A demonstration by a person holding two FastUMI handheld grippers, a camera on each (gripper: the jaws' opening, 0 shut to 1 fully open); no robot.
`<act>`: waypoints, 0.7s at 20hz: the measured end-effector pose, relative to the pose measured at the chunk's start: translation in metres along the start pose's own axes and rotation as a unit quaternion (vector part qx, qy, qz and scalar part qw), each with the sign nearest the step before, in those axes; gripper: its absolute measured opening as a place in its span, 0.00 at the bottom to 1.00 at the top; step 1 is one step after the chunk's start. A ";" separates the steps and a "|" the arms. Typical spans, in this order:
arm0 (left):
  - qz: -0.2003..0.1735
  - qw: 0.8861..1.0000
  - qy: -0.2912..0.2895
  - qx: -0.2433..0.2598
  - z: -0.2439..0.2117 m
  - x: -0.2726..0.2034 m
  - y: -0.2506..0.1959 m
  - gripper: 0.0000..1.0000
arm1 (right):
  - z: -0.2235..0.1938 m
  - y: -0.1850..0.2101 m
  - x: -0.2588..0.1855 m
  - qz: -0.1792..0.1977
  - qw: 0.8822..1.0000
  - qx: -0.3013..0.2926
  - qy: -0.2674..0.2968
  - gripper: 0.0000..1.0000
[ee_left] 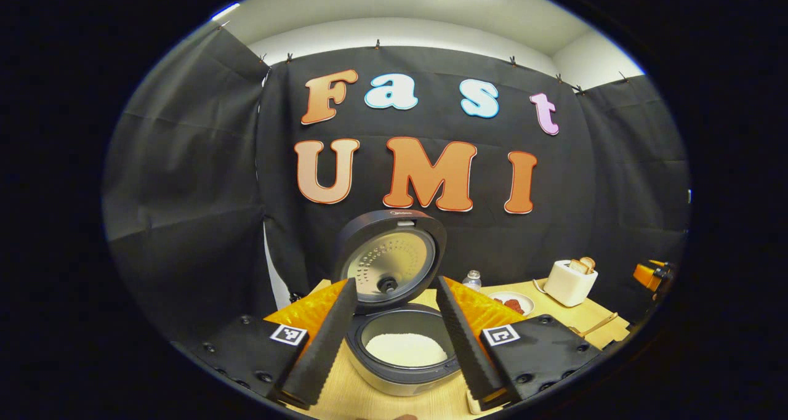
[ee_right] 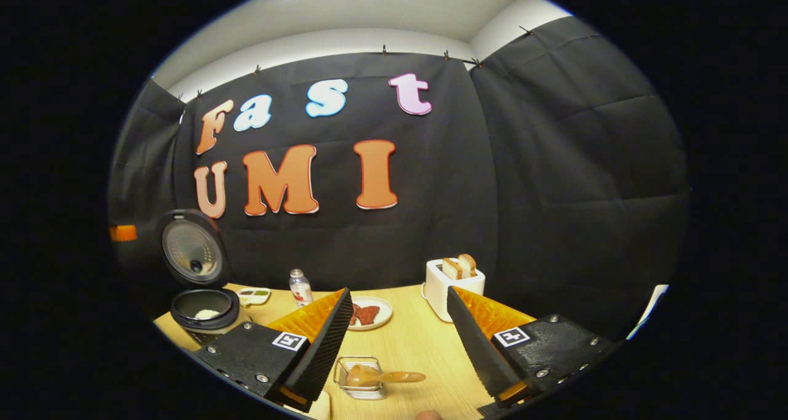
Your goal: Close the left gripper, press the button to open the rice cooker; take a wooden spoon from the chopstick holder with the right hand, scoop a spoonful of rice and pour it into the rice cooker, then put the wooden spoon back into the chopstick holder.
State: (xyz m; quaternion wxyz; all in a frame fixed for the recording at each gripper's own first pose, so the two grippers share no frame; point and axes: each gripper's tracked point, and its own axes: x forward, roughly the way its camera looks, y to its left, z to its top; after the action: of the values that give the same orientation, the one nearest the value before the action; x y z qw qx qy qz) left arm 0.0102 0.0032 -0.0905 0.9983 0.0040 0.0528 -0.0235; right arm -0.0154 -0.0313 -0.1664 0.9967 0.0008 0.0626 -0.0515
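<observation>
Between the spread fingers of our right gripper (ee_right: 397, 346), just ahead of the tips, we see the wooden spoon (ee_right: 383, 377) lying in the wire chopstick holder (ee_right: 360, 378). Its long axis runs across our view: the bowl sits in the holder toward our left finger and the handle points out toward our right finger. The spoon is smooth, light brown wood.

Our left gripper (ee_left: 394, 340) is also spread wide, holding nothing, and the rice cooker (ee_left: 400, 352) sits between and just beyond its fingers. The cooker's lid (ee_left: 389, 258) stands upright and open, its perforated metal inner face turned toward us, and white rice (ee_left: 406, 349) lies in the pot.

Everything rests on a light wooden table (ee_right: 418, 346) inside a booth walled with black cloth. Beyond our right gripper stand a white toaster (ee_right: 452, 284) with bread slices, a plate (ee_right: 369, 313) of red food and a small bottle (ee_right: 300, 287).
</observation>
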 end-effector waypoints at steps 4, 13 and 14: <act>0.003 1.000 -0.004 -0.007 -0.008 0.002 0.012 0.96 | -0.051 -0.015 -0.003 -0.024 0.999 0.033 -0.005 0.95; 0.024 1.000 -0.006 -0.004 -0.026 0.003 0.029 1.00 | -0.118 -0.002 0.014 -0.023 0.988 0.151 0.015 1.00; 0.026 1.000 -0.006 -0.005 -0.025 0.002 0.030 1.00 | -0.122 0.003 0.016 -0.018 0.987 0.160 0.020 0.94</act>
State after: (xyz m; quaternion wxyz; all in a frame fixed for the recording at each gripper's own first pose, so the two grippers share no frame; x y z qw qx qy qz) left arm 0.0107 0.0334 -0.1156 0.9989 0.0004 0.0472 0.0024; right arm -0.0150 -0.0287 -0.2897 0.9812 0.1597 0.0739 -0.0793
